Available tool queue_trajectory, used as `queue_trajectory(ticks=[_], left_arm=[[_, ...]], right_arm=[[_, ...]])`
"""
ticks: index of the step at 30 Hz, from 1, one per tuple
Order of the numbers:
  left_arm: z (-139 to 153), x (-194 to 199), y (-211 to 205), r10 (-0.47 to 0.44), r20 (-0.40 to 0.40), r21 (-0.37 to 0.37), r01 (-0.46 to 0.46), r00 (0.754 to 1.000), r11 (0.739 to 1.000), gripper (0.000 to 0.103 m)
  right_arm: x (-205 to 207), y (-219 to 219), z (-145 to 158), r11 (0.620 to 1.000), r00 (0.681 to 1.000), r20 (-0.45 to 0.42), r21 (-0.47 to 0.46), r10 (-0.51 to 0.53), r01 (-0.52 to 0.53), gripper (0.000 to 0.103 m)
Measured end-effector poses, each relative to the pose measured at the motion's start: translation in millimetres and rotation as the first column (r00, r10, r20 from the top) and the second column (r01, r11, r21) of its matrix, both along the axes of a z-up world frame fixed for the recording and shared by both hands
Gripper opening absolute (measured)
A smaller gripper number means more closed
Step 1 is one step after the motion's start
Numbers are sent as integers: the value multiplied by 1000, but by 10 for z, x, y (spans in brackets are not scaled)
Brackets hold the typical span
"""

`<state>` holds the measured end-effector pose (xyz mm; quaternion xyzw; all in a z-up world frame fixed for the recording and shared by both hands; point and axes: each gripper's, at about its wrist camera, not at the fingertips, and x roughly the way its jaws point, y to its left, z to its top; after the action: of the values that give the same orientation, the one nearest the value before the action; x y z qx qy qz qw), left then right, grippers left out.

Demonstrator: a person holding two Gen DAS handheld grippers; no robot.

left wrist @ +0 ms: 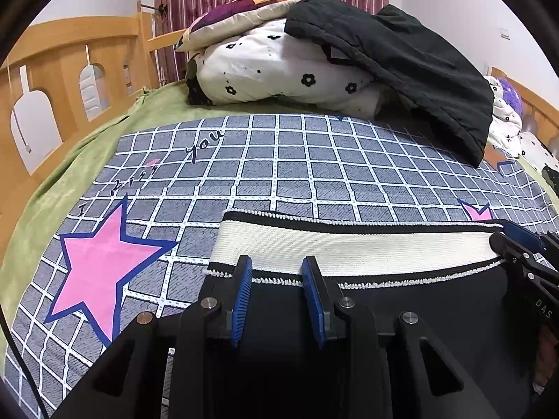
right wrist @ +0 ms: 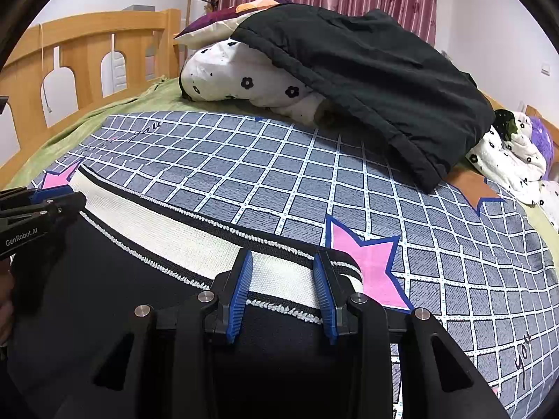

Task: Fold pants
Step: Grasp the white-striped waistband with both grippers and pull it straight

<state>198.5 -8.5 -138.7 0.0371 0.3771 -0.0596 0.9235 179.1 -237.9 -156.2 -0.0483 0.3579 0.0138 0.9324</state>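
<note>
so: black pants [left wrist: 401, 314], ribbed cream waistband [left wrist: 349, 248], flat on checked sheet [left wrist: 279, 167]; left gripper [left wrist: 277, 272] and right gripper [right wrist: 283, 272] parted over waistband, pinching nothing.

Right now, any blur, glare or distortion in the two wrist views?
Left wrist: sharp, even room light, no glare; fisheye bows the sheet grid, corners vignetted black; gripper base dark at the bottom. Right wrist: equally sharp, same bowing, waistband curves; gripper base dark.
</note>
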Motion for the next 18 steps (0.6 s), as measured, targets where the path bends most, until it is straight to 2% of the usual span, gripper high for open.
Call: queue_trajectory(ticks=[7, 12, 15, 18], left_arm=[[-34, 50, 17, -19, -40, -26, 18, 999, 1000, 31], [-44, 57, -37, -47, -52, -19, 46, 998, 999, 41], [-44, 59, -18, -74, -61, -50, 71, 995, 996, 49], [-46, 56, -23, -87, -67, -59, 83, 994, 995, 51]], right_arm=[[-11, 10, 5, 1000, 1000, 1, 0, -3, 3, 34], [-21, 0, 14, 1000, 1000, 3, 0, -3, 3, 35], [-33, 58, 25, 999, 1000, 5, -38, -9, 9, 36], [-51, 110, 30, 997, 1000, 8, -71, -11, 11, 36]])
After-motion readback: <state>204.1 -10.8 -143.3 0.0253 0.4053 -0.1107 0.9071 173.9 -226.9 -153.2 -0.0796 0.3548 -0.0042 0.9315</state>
